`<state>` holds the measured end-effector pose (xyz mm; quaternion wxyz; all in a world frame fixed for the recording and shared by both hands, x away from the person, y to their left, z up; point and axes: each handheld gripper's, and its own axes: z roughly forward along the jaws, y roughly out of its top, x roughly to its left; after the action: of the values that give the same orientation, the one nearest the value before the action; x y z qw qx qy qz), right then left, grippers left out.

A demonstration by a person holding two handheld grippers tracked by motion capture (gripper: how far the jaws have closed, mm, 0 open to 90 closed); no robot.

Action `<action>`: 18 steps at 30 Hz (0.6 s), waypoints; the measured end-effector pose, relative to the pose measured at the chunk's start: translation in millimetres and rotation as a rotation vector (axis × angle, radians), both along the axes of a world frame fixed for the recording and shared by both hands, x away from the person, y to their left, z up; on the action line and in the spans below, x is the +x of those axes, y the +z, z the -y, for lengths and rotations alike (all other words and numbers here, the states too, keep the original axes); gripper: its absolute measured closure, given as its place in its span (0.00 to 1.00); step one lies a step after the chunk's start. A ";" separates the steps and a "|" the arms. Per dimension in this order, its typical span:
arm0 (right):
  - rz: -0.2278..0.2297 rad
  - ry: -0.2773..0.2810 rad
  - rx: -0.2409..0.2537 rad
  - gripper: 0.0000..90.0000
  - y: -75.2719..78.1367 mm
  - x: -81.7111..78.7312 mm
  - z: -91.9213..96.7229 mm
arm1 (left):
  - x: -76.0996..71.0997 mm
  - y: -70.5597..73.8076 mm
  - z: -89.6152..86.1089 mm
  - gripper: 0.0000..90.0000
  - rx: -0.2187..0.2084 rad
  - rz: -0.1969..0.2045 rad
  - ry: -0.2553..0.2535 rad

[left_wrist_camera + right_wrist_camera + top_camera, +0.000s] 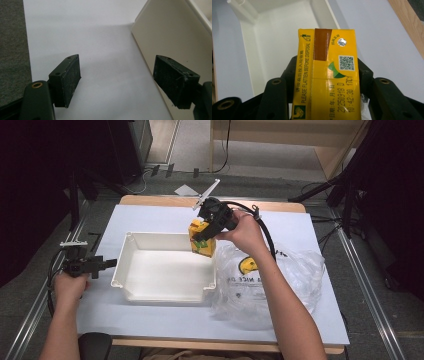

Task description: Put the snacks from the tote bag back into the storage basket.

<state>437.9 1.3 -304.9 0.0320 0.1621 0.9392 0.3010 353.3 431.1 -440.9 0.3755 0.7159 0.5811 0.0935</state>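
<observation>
1. Yellow drink carton (pixel 327 75) is clamped between the jaws of the right tool (pixel 206 234), its long sides pressed by the pads; the foil straw hole and printed code on its top face the right gripper view.

2. Location: in the high view the carton (pixel 202 240) is held at the far right corner of the white tray (pixel 131 265), over or just inside the rim. Whether its base already touches the tray floor cannot be told.

3. Beside the tray on its right lies a clear plastic bag (pixel 280 280) with a yellow print, crumpled on the surface (pixel 150 320), touching or nearly touching the tray wall.

4. Left tool (pixel 102 264) rests low at the tray's left outer wall, its jaws spread wide with nothing between them; the left gripper view shows bare white surface between the pads and the tray wall (pixel 162 37) just beside one of them.

5. Step in hand, as judged: placing the carton into the tray, the transfer being at its lowering stage.

6. Next move, as judged: the carton should be brought down clear of the corner wall until its base sits flat on the tray floor, then the jaws parted and the tool drawn straight up so the carton does not tip.

7. Risk: the carton could catch on the rim.
</observation>
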 end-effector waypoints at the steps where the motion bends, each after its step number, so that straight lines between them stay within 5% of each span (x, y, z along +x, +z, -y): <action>1: 0.006 0.003 0.002 0.59 -1.1 0.7 -1.7 | -0.1 0.1 -0.1 0.26 -0.002 -0.001 0.000; 18: -0.030 0.004 -0.012 0.59 -30.4 13.5 -22.3 | -0.1 0.2 -1.6 0.26 -0.004 -0.001 -0.002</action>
<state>451.3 23.6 -335.3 0.0186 0.1646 0.9417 0.2929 353.2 432.7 -440.8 0.3767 0.7157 0.5809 0.0914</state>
